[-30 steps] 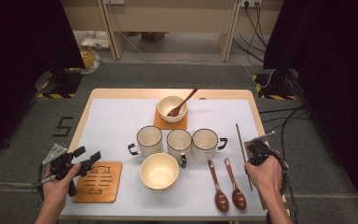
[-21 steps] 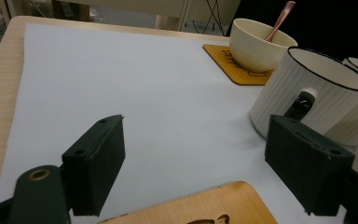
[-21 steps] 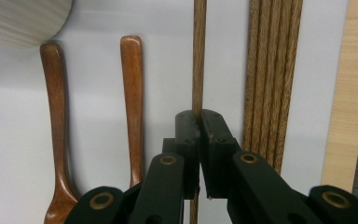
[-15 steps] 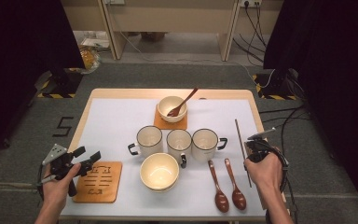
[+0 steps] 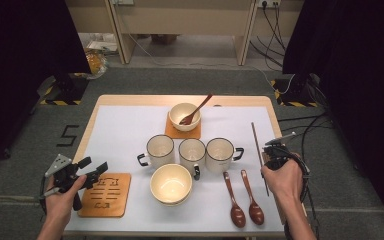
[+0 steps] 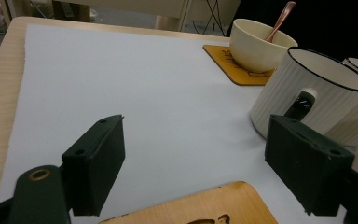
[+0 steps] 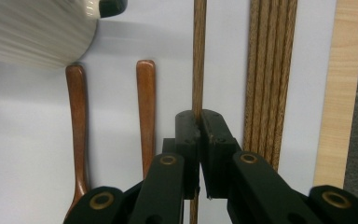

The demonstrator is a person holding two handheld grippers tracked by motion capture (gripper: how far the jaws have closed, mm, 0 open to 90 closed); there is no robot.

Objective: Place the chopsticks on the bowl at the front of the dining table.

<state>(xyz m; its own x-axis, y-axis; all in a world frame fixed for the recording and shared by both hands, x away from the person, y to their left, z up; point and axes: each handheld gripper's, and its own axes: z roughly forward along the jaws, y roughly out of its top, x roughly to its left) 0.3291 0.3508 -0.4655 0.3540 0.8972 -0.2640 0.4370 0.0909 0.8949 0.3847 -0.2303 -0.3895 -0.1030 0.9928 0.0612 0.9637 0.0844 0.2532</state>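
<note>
My right gripper [image 7: 198, 122] is clamped on a single wooden chopstick [image 7: 199, 51]; the pads press on its shaft from both sides, and the stick runs on ahead between them and out behind them. In the high view the right gripper [image 5: 276, 150] sits at the right edge of the white mat [image 5: 125, 125], and the chopstick [image 5: 256, 137] slants forward from it, with its far end near the right-hand mug [image 5: 220, 155]. Just beside the held stick, on the side toward the table edge, a bundle of chopsticks [image 7: 265, 70] lies flat on the mat. On the other side lie two wooden spoons [image 7: 145, 107], parallel, with their handles toward the mugs.

My left gripper [image 5: 87, 167] has its fingers wide apart with nothing between them. It sits at the left front corner of the table [image 5: 130, 100], over the near edge of an empty wooden coaster [image 5: 105, 194]. In the left gripper view the open fingers [image 6: 98, 163] frame bare mat, with the left-hand mug [image 6: 307, 93] just beyond the one on the right.

An empty bowl [image 5: 171, 184] stands in front of the three mugs. Behind them a second bowl [image 5: 185, 116] rests on a coaster [image 5: 172, 132] and holds a spoon [image 5: 196, 110].
</note>
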